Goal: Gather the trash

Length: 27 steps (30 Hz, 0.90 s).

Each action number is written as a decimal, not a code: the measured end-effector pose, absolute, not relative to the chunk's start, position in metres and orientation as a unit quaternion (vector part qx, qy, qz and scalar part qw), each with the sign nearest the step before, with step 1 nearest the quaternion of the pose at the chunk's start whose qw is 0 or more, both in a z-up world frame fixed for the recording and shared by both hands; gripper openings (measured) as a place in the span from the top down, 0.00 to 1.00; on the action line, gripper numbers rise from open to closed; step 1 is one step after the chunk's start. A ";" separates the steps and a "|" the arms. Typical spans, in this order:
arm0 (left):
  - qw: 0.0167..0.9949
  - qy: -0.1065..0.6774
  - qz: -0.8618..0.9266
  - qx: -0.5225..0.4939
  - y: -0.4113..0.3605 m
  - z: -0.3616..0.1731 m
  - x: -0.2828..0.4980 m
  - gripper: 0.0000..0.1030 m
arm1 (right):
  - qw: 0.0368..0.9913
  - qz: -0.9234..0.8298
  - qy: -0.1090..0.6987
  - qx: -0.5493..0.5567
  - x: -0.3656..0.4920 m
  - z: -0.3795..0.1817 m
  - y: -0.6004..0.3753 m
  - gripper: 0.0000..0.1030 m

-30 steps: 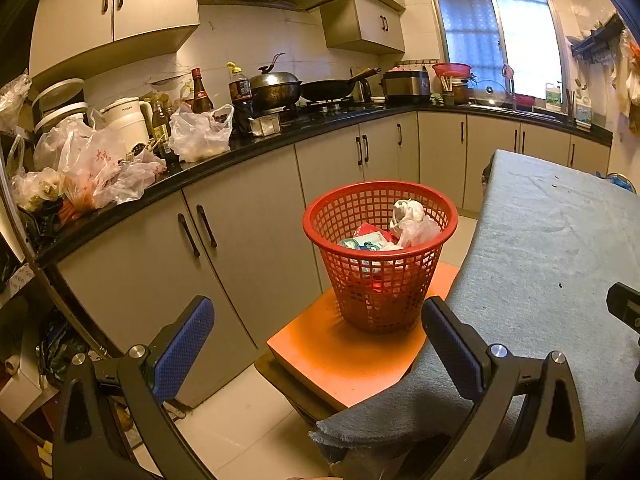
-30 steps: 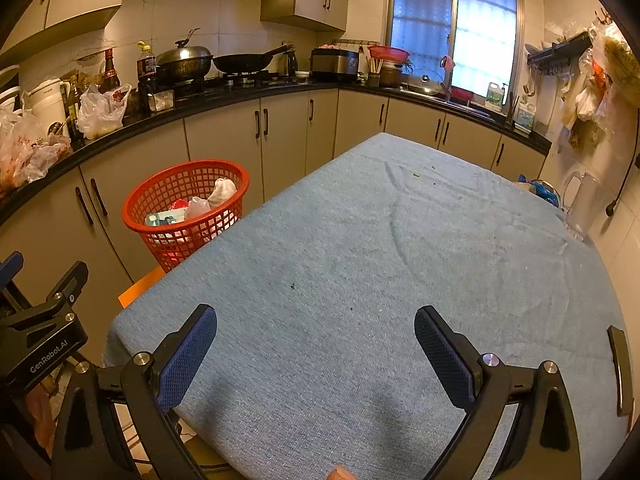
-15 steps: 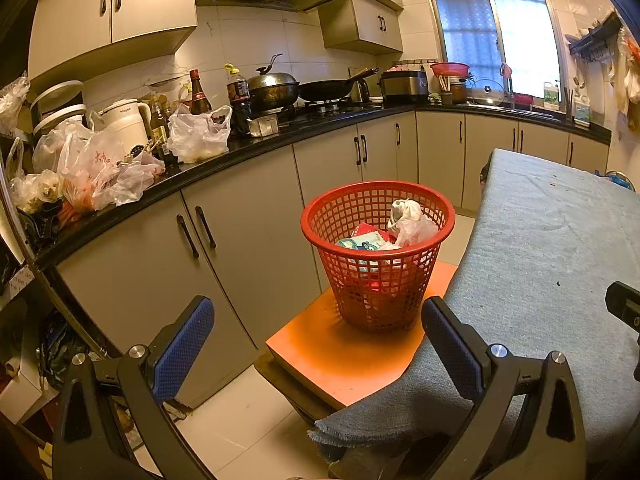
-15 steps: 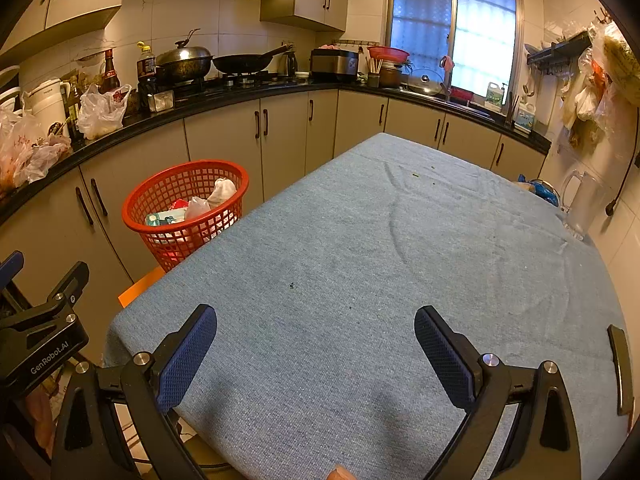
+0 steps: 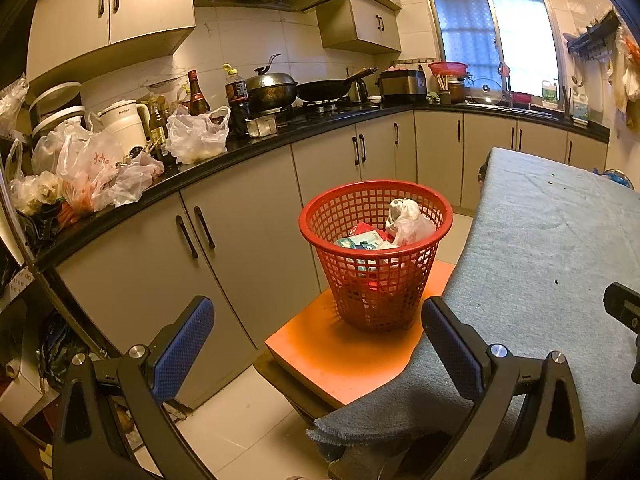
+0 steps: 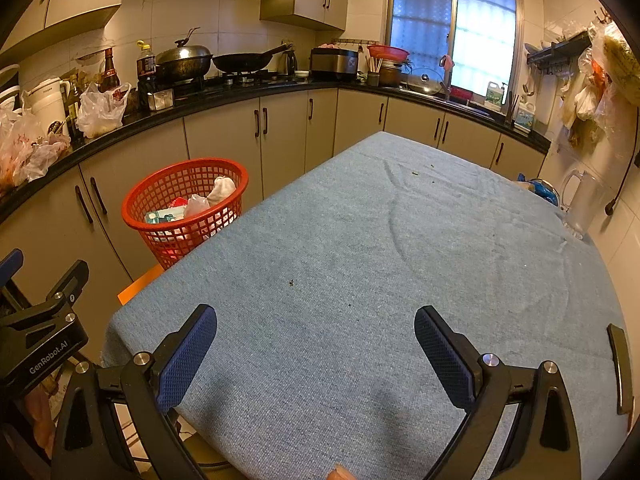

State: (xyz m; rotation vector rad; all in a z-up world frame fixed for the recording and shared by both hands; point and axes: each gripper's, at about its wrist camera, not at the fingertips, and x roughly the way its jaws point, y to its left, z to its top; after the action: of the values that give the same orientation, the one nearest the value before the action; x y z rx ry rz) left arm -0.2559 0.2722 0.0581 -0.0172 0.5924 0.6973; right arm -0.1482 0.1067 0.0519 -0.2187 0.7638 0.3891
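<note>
The left gripper point(image 5: 316, 336) is spread wide and holds nothing, its blue pads point(image 5: 182, 344) framing the red basket point(image 5: 376, 256) from a little way back; the right gripper point(image 6: 316, 344) is equally wide and equally empty, hanging over the near end of the table.

The red basket is where the trash now sits: a crumpled white wad point(image 5: 404, 210), a thin plastic bag and some printed wrappers point(image 5: 362, 242) lie inside it, filling it to just under the rim. It stands on an orange stool point(image 5: 340, 356) that is tucked against the table's left edge, in front of the lower cabinets point(image 5: 236, 256).

Over the last second almost nothing has moved. Both views are framed as they were, the basket's contents lie the same way, and neither claw has narrowed or widened (the left view has drifted only a touch). I read that as a pause after the last drop, not a step under way.

The blue tablecloth point(image 6: 360, 264) carries nothing big enough to grip, only a dark speck point(image 6: 291, 282) near the middle and a few green crumbs point(image 6: 416, 174) at the far end. So the collecting looks finished, or close to it, as far as the table goes.

Beyond, the black counter point(image 5: 256, 148) is crowded with plastic bags point(image 5: 196, 136), bottles and pans, which look like kitchen stock and not rubbish, though I cannot be sure
</note>
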 end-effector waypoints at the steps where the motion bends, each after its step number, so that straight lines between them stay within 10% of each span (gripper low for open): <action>1: 0.897 0.286 0.336 -0.009 0.272 0.058 -0.256 0.00 | 0.904 0.188 0.370 -0.105 -0.148 0.052 0.107 0.02; 27: 0.907 0.286 0.308 0.025 0.256 0.070 -0.238 0.00 | 0.908 0.176 0.373 -0.080 -0.148 0.051 0.082 0.02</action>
State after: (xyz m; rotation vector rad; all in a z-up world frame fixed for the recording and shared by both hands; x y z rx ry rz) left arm -0.2380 0.2555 0.0702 0.0510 0.5902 0.6362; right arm -0.1476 0.0820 0.0513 -0.1656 0.7698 0.3628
